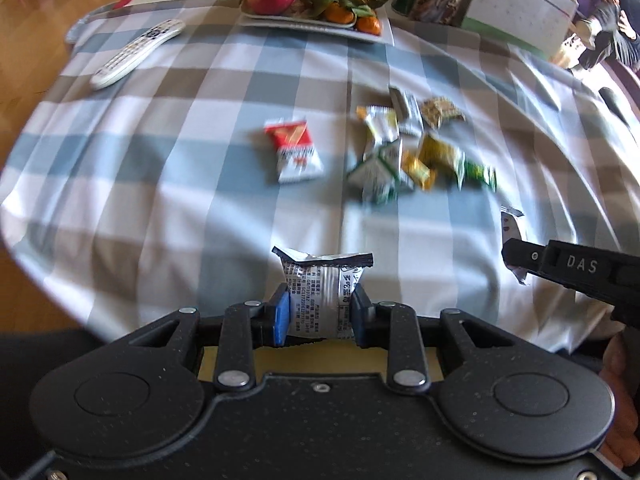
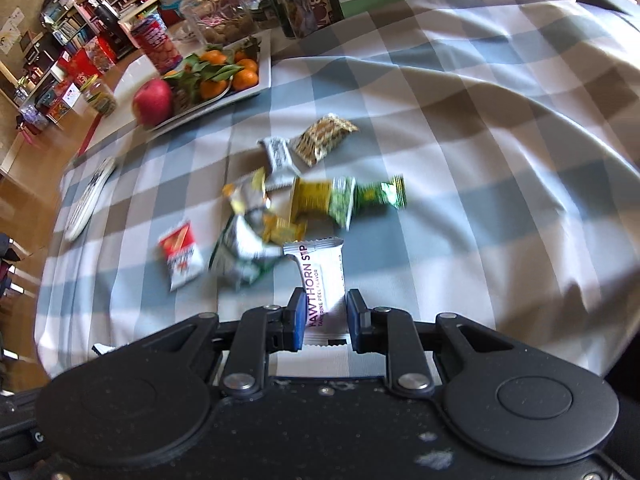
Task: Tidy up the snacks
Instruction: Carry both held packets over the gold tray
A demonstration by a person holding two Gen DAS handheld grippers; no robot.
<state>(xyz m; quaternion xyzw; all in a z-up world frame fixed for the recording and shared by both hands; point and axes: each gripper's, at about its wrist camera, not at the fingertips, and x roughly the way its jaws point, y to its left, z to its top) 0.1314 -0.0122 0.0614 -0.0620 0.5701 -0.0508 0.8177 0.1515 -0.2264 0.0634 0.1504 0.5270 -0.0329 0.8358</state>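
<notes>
- Left wrist view: the heap of loose snack packets (image 1: 416, 148) right of centre is smeared by motion blur, and I cannot read any label in it.
- A red-and-white packet (image 1: 294, 150) lies apart from the heap, to its left; its print is also blurred.
- At the right edge, the right gripper (image 1: 516, 256) enters only as a black finger marked DAS; the packet it carries shows as slivers above and below that finger.
- I have the left gripper (image 1: 320, 312) clamped on a silver packet (image 1: 324, 292), held upright between the blue pads (image 1: 281, 314), lower centre of frame. Its lower end is hidden behind the gripper body.
- Right wrist view: the right gripper (image 2: 322, 316) is clamped on a white hawthorn strip packet (image 2: 322, 276), lower centre; the first letter of its label is cut off by the left pad.
- The blurred heap (image 2: 296, 204) sits just above that packet's top edge; I cannot tell whether they touch.
- The checked tablecloth (image 2: 480, 160) carries everything; the fruit tray (image 2: 265, 76) stands at upper left, and the remote (image 2: 90, 196) at the left edge is blurred.
</notes>
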